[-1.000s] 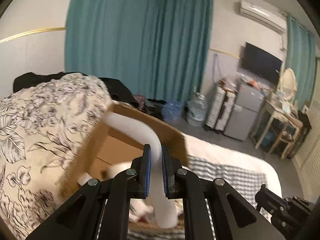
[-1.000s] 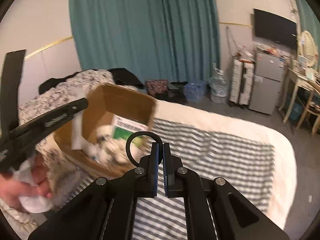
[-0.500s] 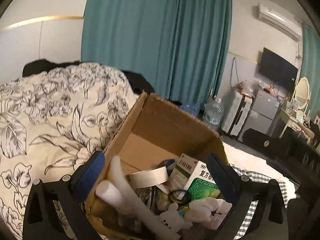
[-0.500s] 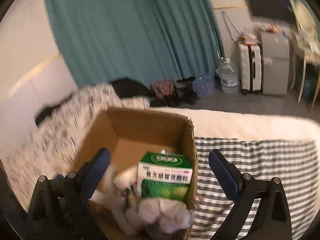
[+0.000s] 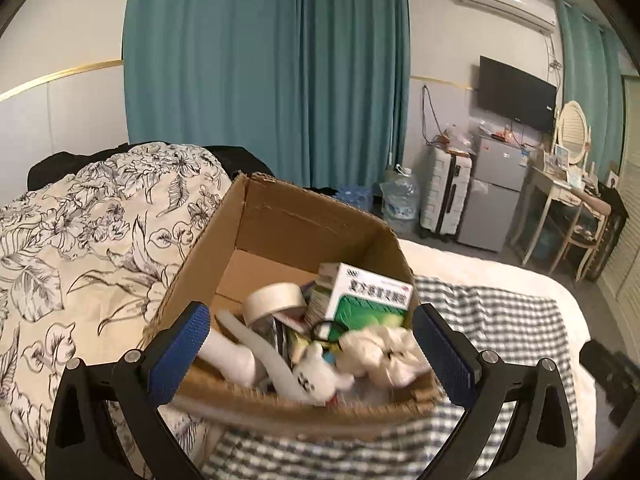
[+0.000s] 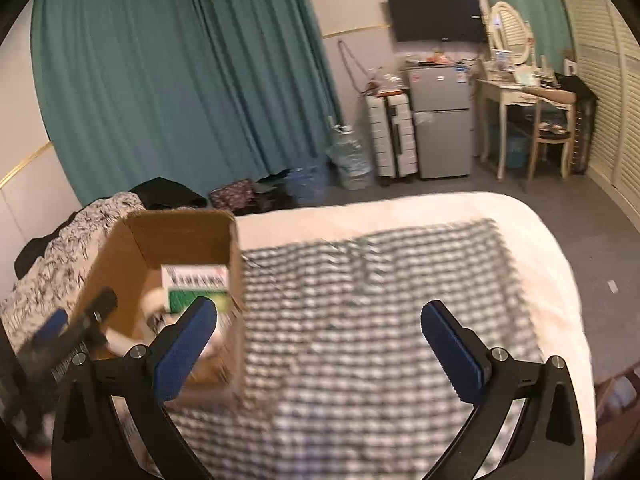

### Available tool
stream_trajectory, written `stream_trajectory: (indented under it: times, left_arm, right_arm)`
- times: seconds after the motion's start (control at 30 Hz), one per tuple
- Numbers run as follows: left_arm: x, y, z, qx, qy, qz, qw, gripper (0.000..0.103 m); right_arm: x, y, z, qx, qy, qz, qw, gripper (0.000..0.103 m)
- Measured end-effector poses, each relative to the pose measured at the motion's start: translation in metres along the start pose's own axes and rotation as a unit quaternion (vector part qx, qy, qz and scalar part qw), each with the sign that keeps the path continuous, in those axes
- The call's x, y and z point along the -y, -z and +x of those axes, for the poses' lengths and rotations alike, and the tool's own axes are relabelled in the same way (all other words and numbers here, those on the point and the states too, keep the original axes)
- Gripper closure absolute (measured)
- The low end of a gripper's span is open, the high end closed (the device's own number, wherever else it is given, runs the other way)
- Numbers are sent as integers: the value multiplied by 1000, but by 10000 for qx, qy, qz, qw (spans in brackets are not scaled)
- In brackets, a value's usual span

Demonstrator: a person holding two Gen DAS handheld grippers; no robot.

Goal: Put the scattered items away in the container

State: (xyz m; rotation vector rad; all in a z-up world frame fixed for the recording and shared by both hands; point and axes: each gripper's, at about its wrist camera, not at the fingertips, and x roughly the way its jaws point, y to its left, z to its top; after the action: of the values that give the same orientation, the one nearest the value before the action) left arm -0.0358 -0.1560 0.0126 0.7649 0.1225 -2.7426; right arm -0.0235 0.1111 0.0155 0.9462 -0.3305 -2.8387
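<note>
- The floral quilt (image 5: pixel 92 248) is bunched up against the left wall of the cardboard box (image 5: pixel 304 216), so that side leaves little room to come in.
- The left gripper (image 5: pixel 312 354) hangs over the box's near rim, its jaws spread wide with nothing clamped. They have just been opening; the white curved tube (image 5: pixel 256 346) lies loose in the box below them.
- Also in the box are a tape roll (image 5: pixel 274 300), a green-and-white medicine carton (image 5: pixel 366 300), a small white plush toy (image 5: pixel 320 376) and crumpled white cloth (image 5: pixel 384 350).
- Risk: the pile reaches near the front rim, so a low pass of either gripper could catch that edge, tip the box on the soft bed and spill things.
- The right gripper (image 6: pixel 320 344) is over the checked blanket (image 6: pixel 360 300) just right of the box, jaws likewise wide and empty.
- Rightward the blanket looks bare and open as far as the bed's edge, though blur could hide small items.
</note>
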Motion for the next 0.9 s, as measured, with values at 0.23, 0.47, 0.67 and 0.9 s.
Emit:
stream_trajectory:
  times: [0.23,0.47,0.67,0.9]
  left_arm:
    - [22,15,-5,-185,-251,306,9990,0]
    - [43,18,5,-129,-325,378,9987,0]
    - [50,26,29,-417,-479,452,9970,0]
    - [49,28,38,-490,-545,498,9961,0]
  right_arm:
    - [9,8,-1,-72,132,59,9999,0]
    - [-12,22,16,-162,106,-693,9974,0]
    - [-7,25,39,-288,101,-670,9973,0]
    - [5,24,46,-287,239,-573,9977,0]
